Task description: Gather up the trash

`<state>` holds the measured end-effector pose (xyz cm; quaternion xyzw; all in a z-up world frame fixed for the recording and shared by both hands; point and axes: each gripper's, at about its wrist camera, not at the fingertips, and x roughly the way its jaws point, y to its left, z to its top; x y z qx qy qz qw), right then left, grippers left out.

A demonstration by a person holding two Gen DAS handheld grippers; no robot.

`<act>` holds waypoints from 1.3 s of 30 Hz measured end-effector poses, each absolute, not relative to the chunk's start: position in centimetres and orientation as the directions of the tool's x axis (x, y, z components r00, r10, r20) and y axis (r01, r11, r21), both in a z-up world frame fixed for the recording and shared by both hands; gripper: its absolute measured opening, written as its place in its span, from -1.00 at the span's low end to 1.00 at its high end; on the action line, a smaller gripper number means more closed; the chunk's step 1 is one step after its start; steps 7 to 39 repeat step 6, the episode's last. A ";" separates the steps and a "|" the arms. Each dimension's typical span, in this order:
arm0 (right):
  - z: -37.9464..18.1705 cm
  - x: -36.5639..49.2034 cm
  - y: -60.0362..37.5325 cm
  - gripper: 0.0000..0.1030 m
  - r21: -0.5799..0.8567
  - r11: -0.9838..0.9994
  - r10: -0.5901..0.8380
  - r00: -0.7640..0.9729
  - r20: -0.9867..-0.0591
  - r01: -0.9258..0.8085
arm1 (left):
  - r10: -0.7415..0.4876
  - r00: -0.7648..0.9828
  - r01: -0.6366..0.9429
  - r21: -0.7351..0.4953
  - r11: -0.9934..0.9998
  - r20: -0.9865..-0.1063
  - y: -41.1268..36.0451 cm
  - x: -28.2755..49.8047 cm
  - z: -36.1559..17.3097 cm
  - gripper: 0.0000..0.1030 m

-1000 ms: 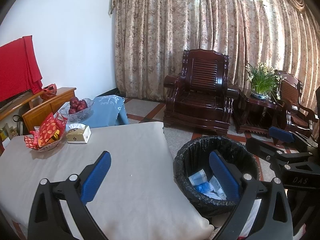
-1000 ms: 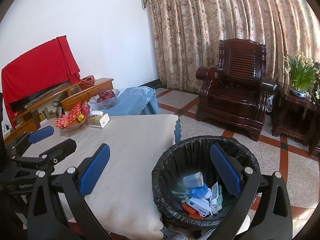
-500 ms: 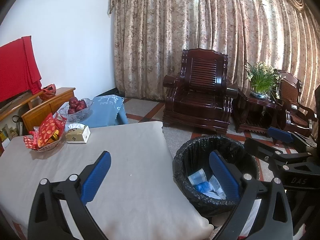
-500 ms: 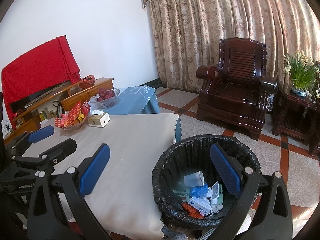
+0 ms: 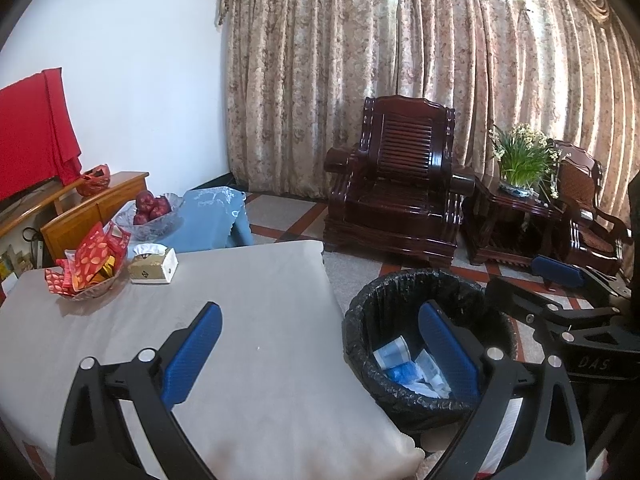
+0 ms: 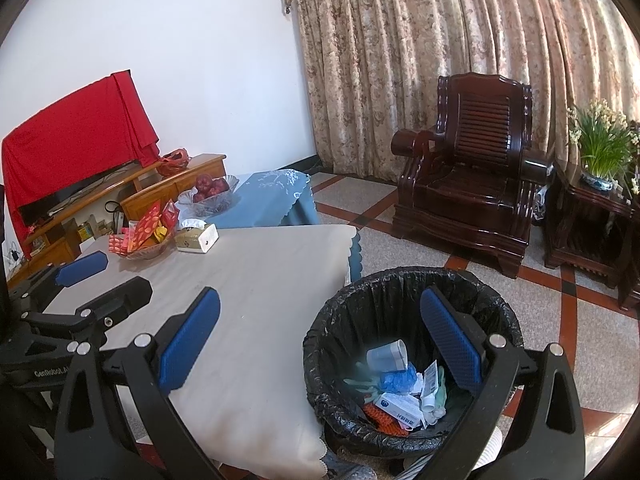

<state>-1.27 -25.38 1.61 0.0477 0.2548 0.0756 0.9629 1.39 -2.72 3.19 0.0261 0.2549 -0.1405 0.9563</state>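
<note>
A black-lined trash bin (image 6: 352, 312) stands on the floor beside the table's right edge; it also shows in the left wrist view (image 5: 360, 320). It holds several pieces of trash (image 6: 400, 392): a paper cup, blue wrappers and small boxes. My left gripper (image 5: 320, 352) is open and empty, above the table's near right corner. My right gripper (image 6: 320, 344) is open and empty, over the gap between table and bin. The beige tablecloth (image 6: 260, 280) shows no loose trash.
A candy bowl (image 5: 86, 268), a tissue box (image 5: 154, 266) and a glass bowl of apples (image 5: 150, 210) are at the table's far left. A dark wooden armchair (image 5: 396, 196), a side table with a plant (image 5: 520, 160) and curtains stand behind.
Both grippers have drifted very slightly; the views are nearly the same. Nothing was taken or let go.
</note>
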 end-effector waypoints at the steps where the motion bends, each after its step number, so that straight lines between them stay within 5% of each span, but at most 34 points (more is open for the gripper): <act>1: 1.5 -1.3 -25.3 0.89 0.131 0.984 0.170 0.858 -0.485 -0.120 | -0.255 0.829 0.281 -0.024 0.959 -0.497 -2.7 1.4 3.1 0.88; 39: 1.2 -1.5 -25.4 0.89 0.132 0.984 0.171 0.857 -0.487 -0.121 | -0.253 0.827 0.277 -0.027 0.961 -0.503 -2.4 1.6 3.0 0.88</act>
